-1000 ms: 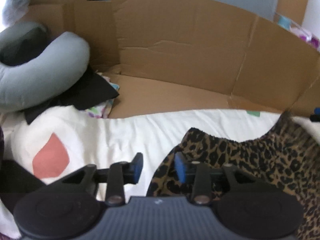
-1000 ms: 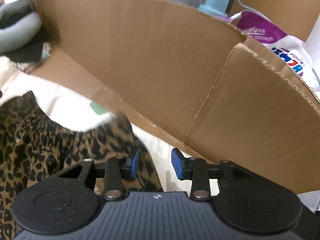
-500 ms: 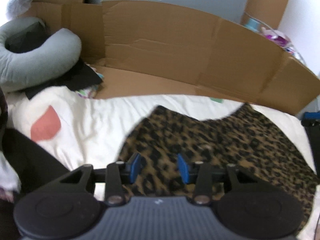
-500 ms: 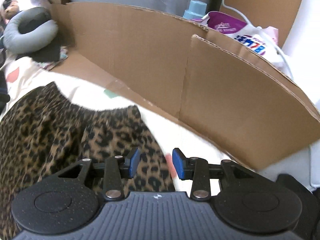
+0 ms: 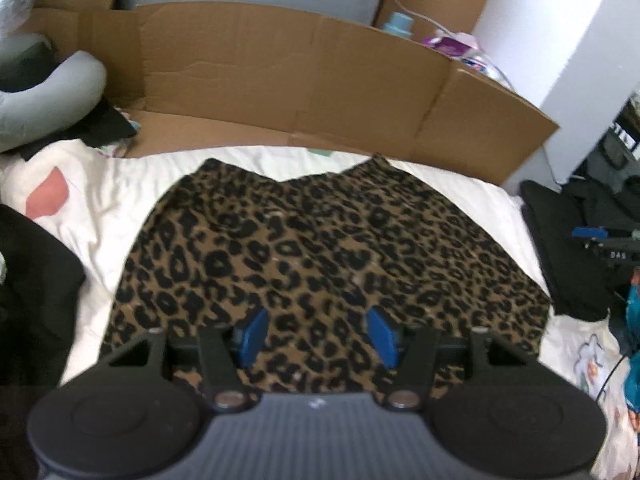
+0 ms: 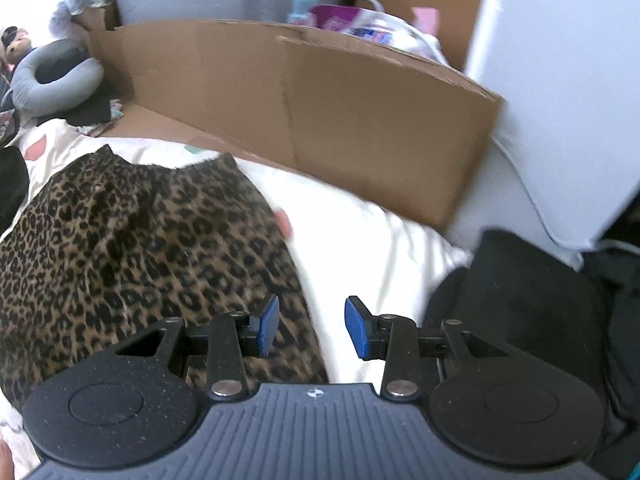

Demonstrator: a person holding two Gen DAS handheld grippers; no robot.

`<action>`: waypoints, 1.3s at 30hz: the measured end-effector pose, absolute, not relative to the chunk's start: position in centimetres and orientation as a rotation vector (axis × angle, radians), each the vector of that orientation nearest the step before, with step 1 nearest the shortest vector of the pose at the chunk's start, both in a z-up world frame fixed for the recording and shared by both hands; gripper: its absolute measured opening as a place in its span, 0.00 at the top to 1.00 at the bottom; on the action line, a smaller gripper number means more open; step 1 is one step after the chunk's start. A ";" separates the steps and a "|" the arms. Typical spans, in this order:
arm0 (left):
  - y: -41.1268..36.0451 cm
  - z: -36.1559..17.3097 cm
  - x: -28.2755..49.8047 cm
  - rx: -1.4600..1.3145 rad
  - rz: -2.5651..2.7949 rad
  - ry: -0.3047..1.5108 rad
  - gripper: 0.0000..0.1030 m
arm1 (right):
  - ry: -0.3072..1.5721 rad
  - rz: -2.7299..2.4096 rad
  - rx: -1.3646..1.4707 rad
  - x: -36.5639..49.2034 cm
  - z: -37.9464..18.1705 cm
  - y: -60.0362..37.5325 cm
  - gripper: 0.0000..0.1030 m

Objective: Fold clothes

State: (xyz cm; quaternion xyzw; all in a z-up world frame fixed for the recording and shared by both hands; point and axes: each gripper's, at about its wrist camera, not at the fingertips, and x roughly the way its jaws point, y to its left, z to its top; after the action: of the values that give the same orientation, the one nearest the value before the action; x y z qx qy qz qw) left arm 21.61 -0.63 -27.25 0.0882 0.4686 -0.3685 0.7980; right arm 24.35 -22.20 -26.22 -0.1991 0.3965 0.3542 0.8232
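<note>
Both my cameras have pulled back from the cardboard wall (image 5: 280, 80) since a second ago, so the whole leopard-print garment (image 5: 320, 248) now fills my left view where before I saw only its far edge. It lies spread flat on the white bedding (image 5: 100, 208), narrower at the far end near the cardboard and flaring wider toward me, with a grey neck pillow (image 5: 48, 96) well off to the left. My left gripper (image 5: 318, 334) hangs over the near hem; its jaws have just been opening, and they are empty. My right gripper (image 6: 312, 326) hangs half spread over the garment's right edge (image 6: 160, 240), released, gripping nothing, with dark clothing (image 6: 520, 300) beside it.
</note>
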 end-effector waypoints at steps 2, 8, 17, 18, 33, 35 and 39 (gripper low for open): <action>-1.1 -27.1 20.6 0.212 -0.811 0.998 0.43 | 0.844 0.741 -0.420 24.0 -26.8 -23.7 0.58; -2.0 -27.9 18.1 0.187 -0.830 1.015 0.42 | 0.892 0.713 -0.370 23.6 -29.8 -25.7 0.58; -3.1 -31.3 14.6 0.176 -0.895 1.119 0.42 | 0.957 0.680 -0.334 24.1 -34.3 -26.3 0.58; -3.2 -31.6 14.3 0.177 -0.902 1.133 0.42 | 0.959 0.680 -0.340 24.1 -34.6 -26.3 0.58; -5.5 -34.7 8.4 0.256 -0.989 1.253 0.41 | 1.024 0.695 -0.253 24.7 -37.8 -26.7 0.70; -5.6 -35.0 7.9 0.253 -1.002 1.278 0.41 | 1.023 0.704 -0.244 24.7 -37.7 -26.7 0.77; -5.7 -35.7 7.2 0.260 -1.007 1.296 0.40 | 1.010 0.719 -0.239 24.5 -37.4 -26.7 0.93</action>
State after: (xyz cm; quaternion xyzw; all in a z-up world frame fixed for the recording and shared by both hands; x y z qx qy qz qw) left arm 7.18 -5.70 -35.71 0.1155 0.5762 -0.4473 0.6742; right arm 24.50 -26.68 -37.38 -0.1116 0.4723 0.3361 0.8072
